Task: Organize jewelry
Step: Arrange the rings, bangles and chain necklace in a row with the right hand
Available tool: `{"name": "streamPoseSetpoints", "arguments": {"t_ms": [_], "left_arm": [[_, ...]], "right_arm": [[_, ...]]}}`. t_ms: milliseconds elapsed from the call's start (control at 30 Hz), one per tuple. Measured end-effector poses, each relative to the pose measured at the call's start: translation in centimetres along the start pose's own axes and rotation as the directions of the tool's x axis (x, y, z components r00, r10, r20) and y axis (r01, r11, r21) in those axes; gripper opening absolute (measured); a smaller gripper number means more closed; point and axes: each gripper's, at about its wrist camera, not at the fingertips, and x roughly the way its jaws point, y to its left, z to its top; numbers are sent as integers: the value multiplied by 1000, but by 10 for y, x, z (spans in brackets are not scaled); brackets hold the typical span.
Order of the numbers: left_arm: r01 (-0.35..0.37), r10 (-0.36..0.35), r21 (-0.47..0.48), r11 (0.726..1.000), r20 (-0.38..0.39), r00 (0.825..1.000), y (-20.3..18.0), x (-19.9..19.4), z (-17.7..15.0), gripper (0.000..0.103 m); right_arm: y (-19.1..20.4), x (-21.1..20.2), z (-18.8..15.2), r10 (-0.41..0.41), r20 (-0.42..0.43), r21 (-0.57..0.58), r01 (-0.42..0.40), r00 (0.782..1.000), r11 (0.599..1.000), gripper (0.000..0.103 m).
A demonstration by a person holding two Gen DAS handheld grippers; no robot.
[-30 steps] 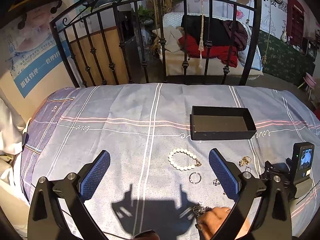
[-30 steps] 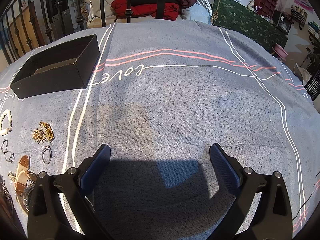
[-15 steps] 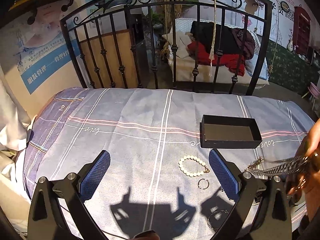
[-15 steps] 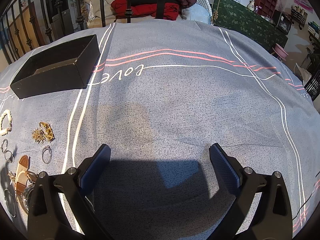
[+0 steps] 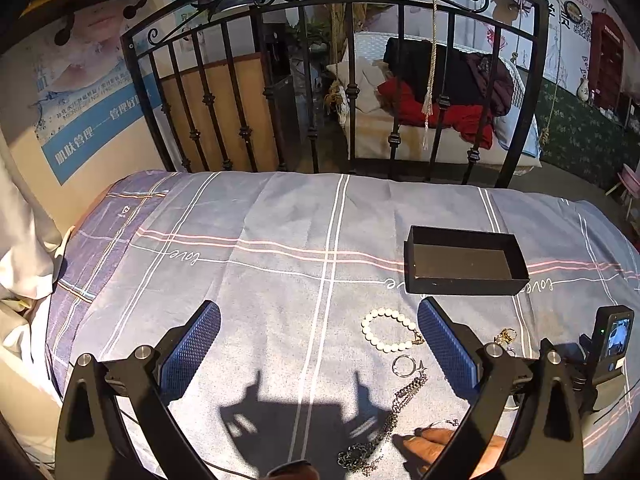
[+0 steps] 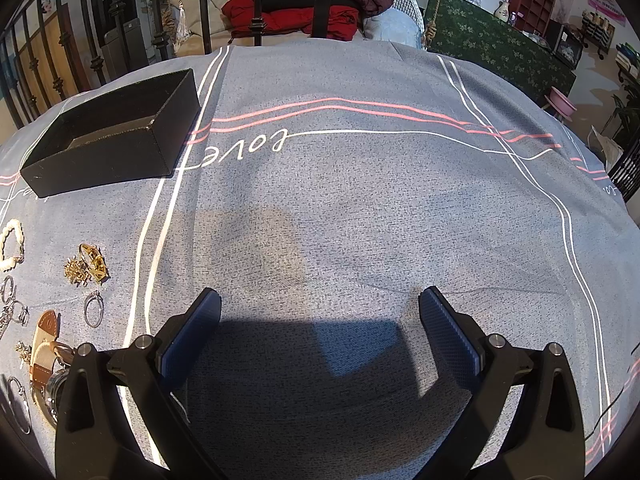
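The jewelry lies loose on the bed (image 5: 280,240), none of it in the black box (image 5: 460,262) yet. Seen from the left gripper (image 5: 318,350), the pearl bracelet (image 5: 390,330) sits just inside the right-hand jaw, a little ahead of its tip, with a small ring (image 5: 403,365) close behind it and a dark chain (image 5: 384,420) running back along that jaw toward the camera, its long axis nearly parallel to the jaw. A bare hand (image 5: 448,444) rests on the bed at the chain's near end. The box stands farther ahead and beyond the right-hand jaw.

The left gripper's jaws are spread wide and hold nothing. The right gripper (image 6: 320,336) is likewise wide apart and holding nothing, facing bare cover; from it the gold pieces (image 6: 88,268), a silver ring (image 6: 94,310) and the bracelet's edge (image 6: 10,244) lie well outside its left-hand jaw, and the box ahead and to that same side.

The left gripper looks the nearer to the bracelet: a short shift toward its right-hand jaw would bring the beads between the jaws.
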Motion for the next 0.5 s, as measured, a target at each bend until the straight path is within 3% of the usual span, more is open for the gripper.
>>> {"name": "streamPoseSetpoints", "arguments": {"t_ms": [500], "left_arm": [[73, -71, 57, 996, -46, 996, -39, -4, -28, 97]], "right_arm": [[0, 0, 0, 0, 1, 1, 0, 1000, 1000, 98]]}}
